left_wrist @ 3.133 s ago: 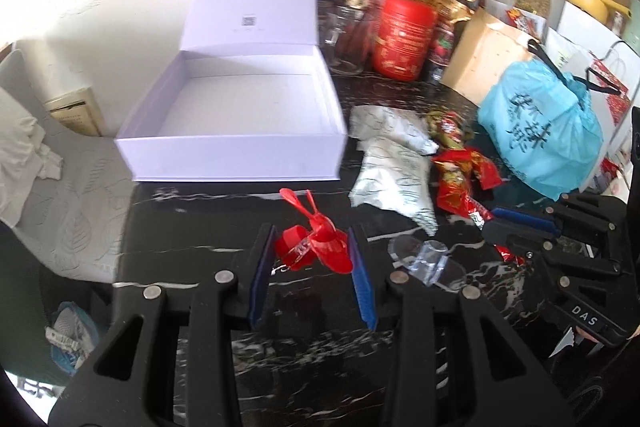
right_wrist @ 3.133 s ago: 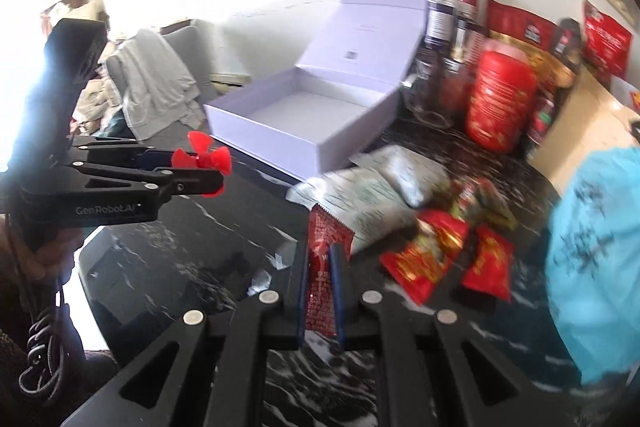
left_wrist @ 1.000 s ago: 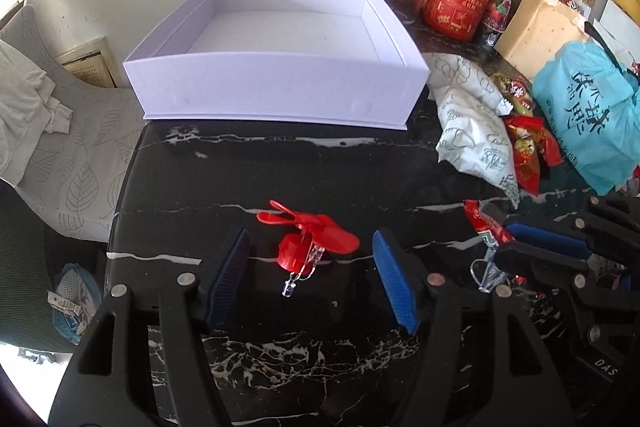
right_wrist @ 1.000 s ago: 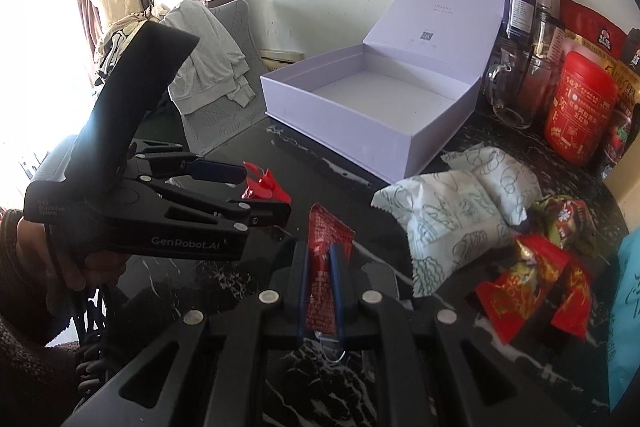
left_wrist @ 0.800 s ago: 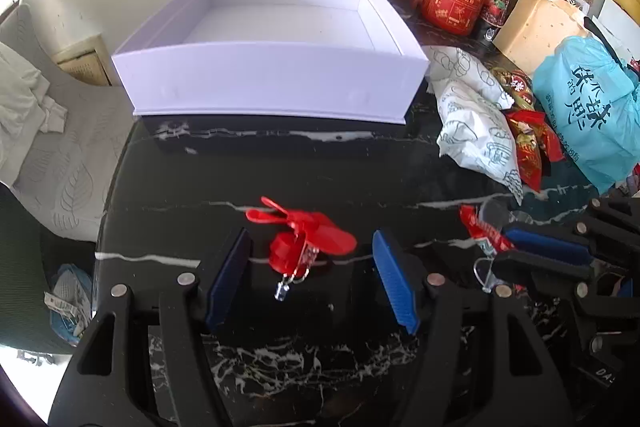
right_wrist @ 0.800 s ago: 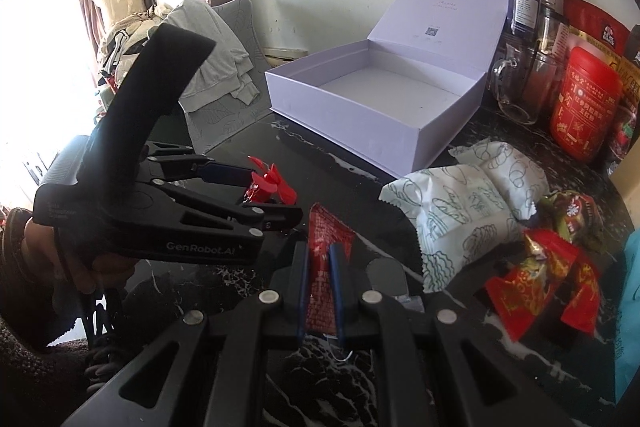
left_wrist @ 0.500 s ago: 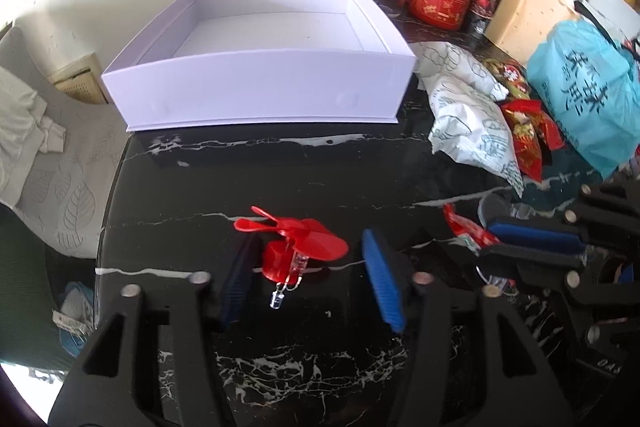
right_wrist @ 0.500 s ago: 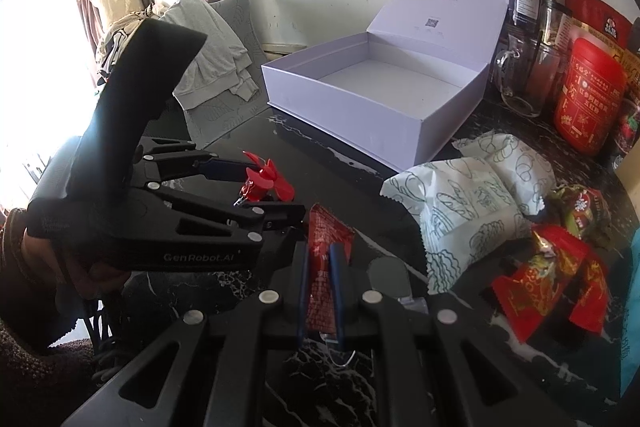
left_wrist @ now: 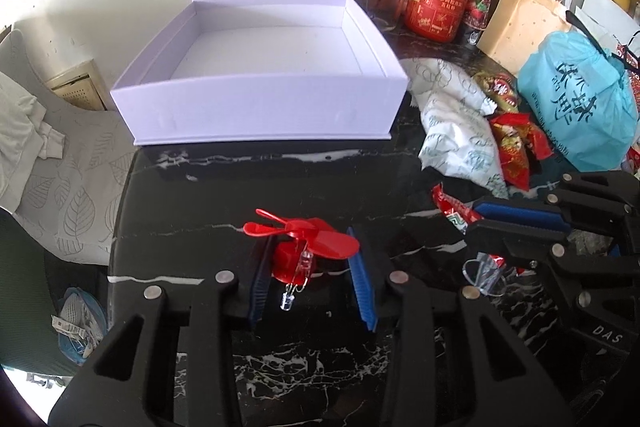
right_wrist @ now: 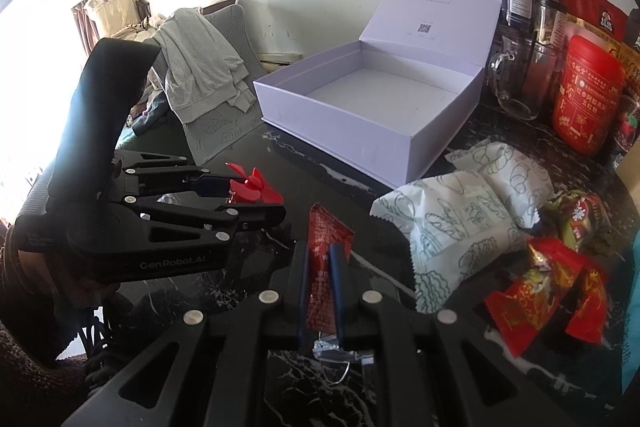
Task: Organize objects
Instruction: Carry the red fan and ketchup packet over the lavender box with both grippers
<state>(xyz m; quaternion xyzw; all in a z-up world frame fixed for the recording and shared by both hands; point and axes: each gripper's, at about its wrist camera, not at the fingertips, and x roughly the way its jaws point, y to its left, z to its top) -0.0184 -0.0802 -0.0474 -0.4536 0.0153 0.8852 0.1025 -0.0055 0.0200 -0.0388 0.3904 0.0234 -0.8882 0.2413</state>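
Left gripper [left_wrist: 312, 273] jaws closed around a red toy fan [left_wrist: 302, 245] above the black marble desk [left_wrist: 248, 195], right gripper [right_wrist: 320, 287] jaws pinching a red snack packet [right_wrist: 324, 267], open lilac box [left_wrist: 260, 115] at the desk's far edge.

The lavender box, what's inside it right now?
Nothing visible: the lavender box shows a bare floor in both views. The strip just behind its near wall is hidden.

Bare marble [left_wrist: 280, 187] before box [left_wrist: 260, 115]; packets [left_wrist: 460, 131] rightward
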